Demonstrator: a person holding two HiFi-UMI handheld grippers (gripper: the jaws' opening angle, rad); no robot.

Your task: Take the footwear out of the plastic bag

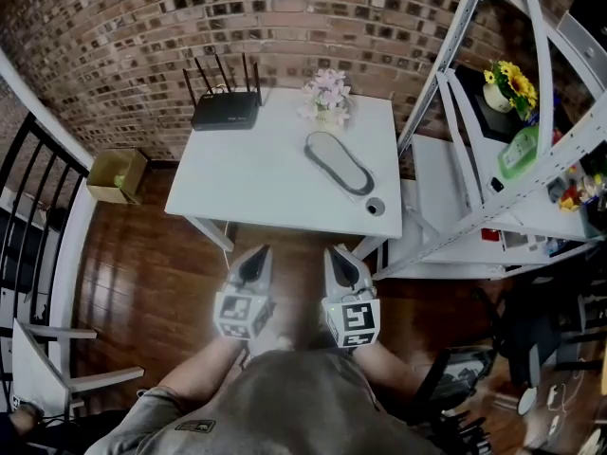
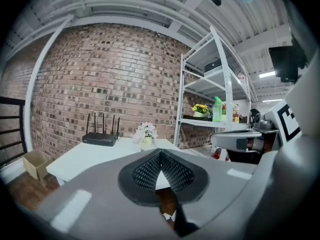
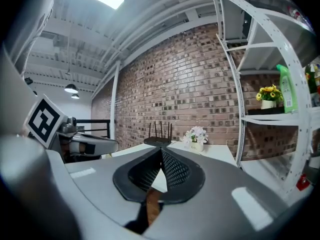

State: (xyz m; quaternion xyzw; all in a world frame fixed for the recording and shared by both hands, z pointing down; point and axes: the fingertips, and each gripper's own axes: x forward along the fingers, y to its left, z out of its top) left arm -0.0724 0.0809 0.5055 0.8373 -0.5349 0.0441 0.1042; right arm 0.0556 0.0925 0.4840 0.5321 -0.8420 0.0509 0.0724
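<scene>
**Q:** What sits closest?

**A:** The person's grey cloth shirt comes first. Then come two smooth grey shells carrying cubes with square markers. These are the left gripper and the right gripper. On each, the ribbed black pads are pressed together with nothing between them. Both are held above the dark wooden floor.

**Q:** And the footwear?

**A:** The footwear lies on the matte white table, right of centre, well apart from both grippers. It is a flat, long oval, pale with a dark rim, with the sheen of a plastic bag. A black router with four antennas and small flowers stand by the brick wall.
</scene>
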